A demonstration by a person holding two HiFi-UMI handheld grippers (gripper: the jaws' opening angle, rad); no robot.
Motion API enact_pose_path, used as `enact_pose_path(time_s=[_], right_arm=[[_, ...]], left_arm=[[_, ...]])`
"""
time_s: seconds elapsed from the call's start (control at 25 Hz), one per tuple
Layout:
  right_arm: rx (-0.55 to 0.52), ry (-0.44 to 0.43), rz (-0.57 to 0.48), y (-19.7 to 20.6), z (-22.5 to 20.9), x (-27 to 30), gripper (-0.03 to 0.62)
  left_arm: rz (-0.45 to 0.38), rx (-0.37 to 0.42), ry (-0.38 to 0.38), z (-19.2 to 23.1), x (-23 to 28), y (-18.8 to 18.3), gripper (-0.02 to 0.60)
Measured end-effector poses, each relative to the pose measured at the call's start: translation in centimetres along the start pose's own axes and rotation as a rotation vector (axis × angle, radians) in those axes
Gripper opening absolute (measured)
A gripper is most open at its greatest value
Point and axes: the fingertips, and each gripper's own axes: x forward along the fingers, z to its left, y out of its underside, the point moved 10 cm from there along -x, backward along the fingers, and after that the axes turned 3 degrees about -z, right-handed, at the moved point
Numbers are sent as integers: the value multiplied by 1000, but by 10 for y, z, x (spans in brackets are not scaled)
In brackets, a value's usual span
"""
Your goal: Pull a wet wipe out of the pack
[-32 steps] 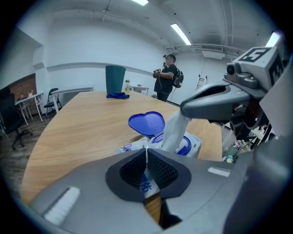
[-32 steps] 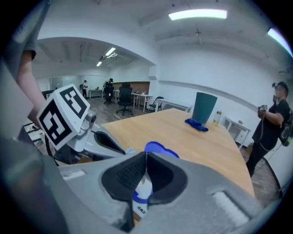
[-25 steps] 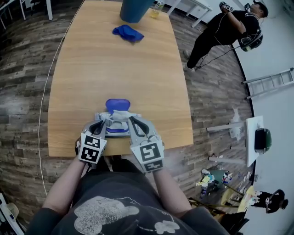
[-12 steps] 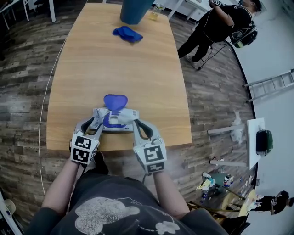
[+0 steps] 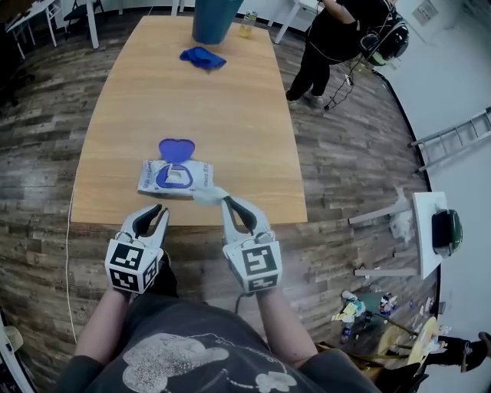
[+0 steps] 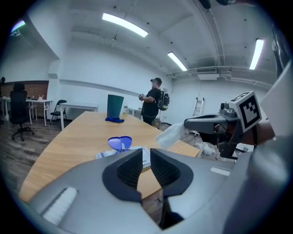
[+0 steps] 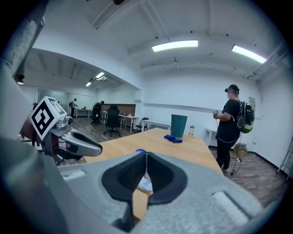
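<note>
seen from above, a wooden table (image 5: 230, 130) with a wet wipe pack (image 5: 170, 177) lying near its close edge, its blue lid (image 5: 176, 149) flipped open.

a second ago both grippers were down on the pack. now both have drawn back toward the person, off the table's edge. the left gripper (image 5: 159, 211) has let go of the pack and hangs just short of it; its jaws are closing, a narrow gap remains, and nothing is between them. the right gripper (image 5: 228, 203) has its jaws pressed together on a wet wipe (image 5: 209, 194) - a pale strip that runs from the pack's near right corner to the jaw tips.

what this means: the wipe has been drawn most of the way out, so the task looks nearly done. whether its far end is free of the pack or only touching it cannot be told from here. with the left gripper no longer steadying the pack, a further pull may drag the pack along - a judgement, not something seen.

at the far end sit a blue cloth (image 5: 202, 56) and a teal bin (image 5: 212, 19); a person (image 5: 337, 38) stands beyond the table.
</note>
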Motion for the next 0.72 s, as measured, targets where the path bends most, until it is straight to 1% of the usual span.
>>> enact_pose_path(time_s=[0.08, 0.24, 0.32, 0.4, 0.56, 0.72], right_arm=[[-8, -3, -23, 0, 1, -18, 0], [-11, -5, -58, 4, 4, -61, 0], [27, -13, -71, 9, 5, -84, 0], [81, -26, -80, 16, 4, -107, 0], [89, -24, -87, 27, 4, -148, -2], [105, -31, -85, 40, 7, -176, -2]], left_arm=[[-40, -5, 5, -13, -13, -2, 23], [-90, -46, 13, -42, -43, 1, 18], [-135, -82, 10, -60, -60, 3, 18], [-190, -94, 0, -79, -78, 5, 18], [-247, -40, -29, -113, -110, 11, 18], [-269, -16, -107, -131, -135, 19, 17]])
